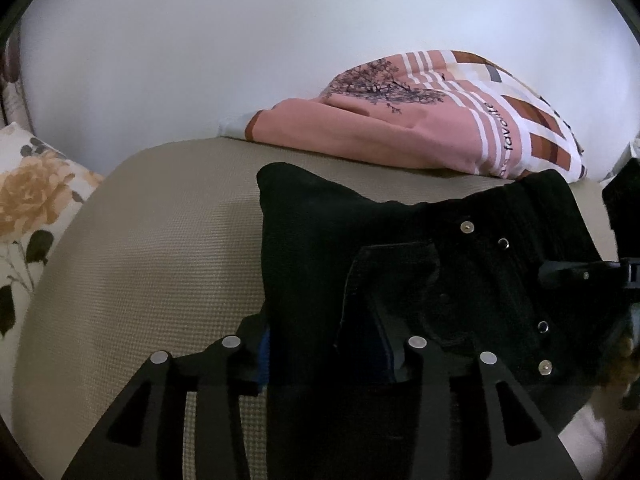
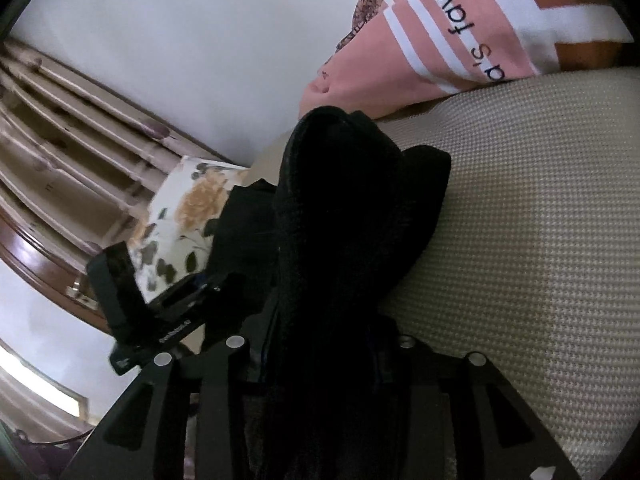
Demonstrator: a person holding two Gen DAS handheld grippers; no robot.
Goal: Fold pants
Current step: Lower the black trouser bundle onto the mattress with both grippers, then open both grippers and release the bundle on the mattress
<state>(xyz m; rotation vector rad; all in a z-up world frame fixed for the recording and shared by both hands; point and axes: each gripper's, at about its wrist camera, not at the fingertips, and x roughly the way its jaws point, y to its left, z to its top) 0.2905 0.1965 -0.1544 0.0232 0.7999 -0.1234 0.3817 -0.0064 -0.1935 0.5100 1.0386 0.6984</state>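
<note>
Pants (image 1: 360,240), black, are filling the lower centre of both frames, each gripper, left (image 1: 324,360) and right (image 2: 320,360), clenching a bunch over the beige mattress (image 1: 160,240).

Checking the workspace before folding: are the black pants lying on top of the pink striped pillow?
No, the black pants lie on the beige mat, in front of the pink pillow.

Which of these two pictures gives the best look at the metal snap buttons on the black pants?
The left wrist view. There the black pants lie spread on the beige cushion, and the snap buttons glint in a row along one edge. In the right wrist view the pants hang bunched and dark; no buttons show.
</note>
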